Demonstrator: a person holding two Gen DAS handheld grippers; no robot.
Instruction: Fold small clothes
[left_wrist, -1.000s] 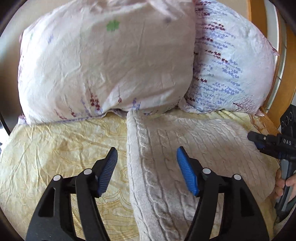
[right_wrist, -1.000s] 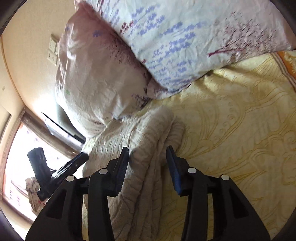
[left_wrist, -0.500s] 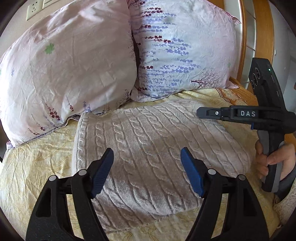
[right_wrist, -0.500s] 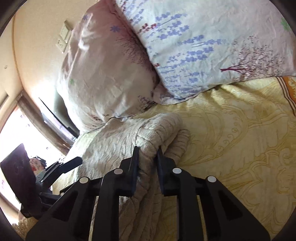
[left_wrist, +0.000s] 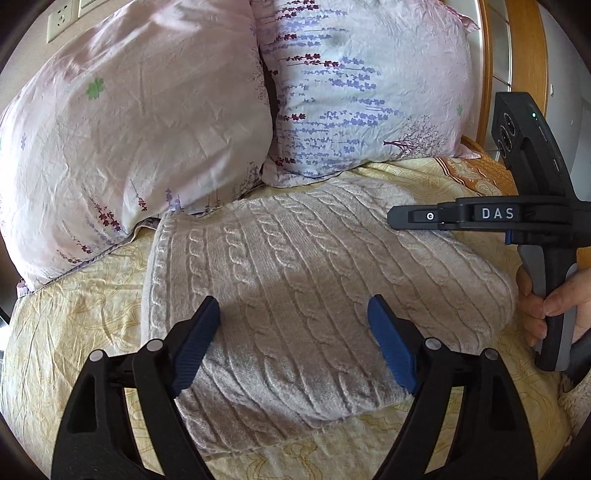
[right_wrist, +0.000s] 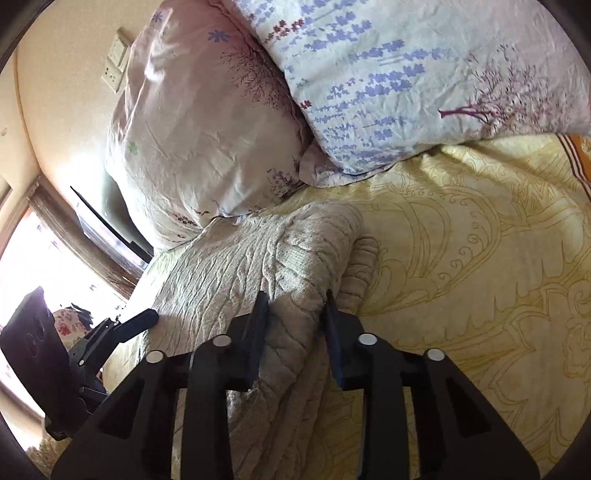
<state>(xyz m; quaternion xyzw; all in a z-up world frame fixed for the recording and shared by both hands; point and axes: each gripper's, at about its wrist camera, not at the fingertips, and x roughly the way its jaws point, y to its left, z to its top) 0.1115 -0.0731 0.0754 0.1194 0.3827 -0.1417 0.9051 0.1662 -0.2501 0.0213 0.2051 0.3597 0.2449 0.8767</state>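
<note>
A folded beige cable-knit sweater (left_wrist: 295, 288) lies on the yellow patterned bedsheet (left_wrist: 66, 325), in front of the pillows. My left gripper (left_wrist: 291, 339) is open and hovers above the sweater's near half, holding nothing. My right gripper (right_wrist: 295, 325) has its jaws a little apart with a thick fold at the sweater's (right_wrist: 236, 280) right edge between them. The right gripper's body shows in the left wrist view (left_wrist: 517, 218) at the sweater's right side, held by a hand.
Two floral pillows, pink (left_wrist: 129, 140) and pale blue (left_wrist: 362, 85), lean on the wall behind the sweater. A wooden bed frame (left_wrist: 524, 66) runs along the right. A wall socket (right_wrist: 116, 59) and a window (right_wrist: 29, 266) are to the left.
My right gripper was pinched on the sweater's edge fold and has now opened a little. My left gripper has stayed open, drawing back slightly over the sweater.
</note>
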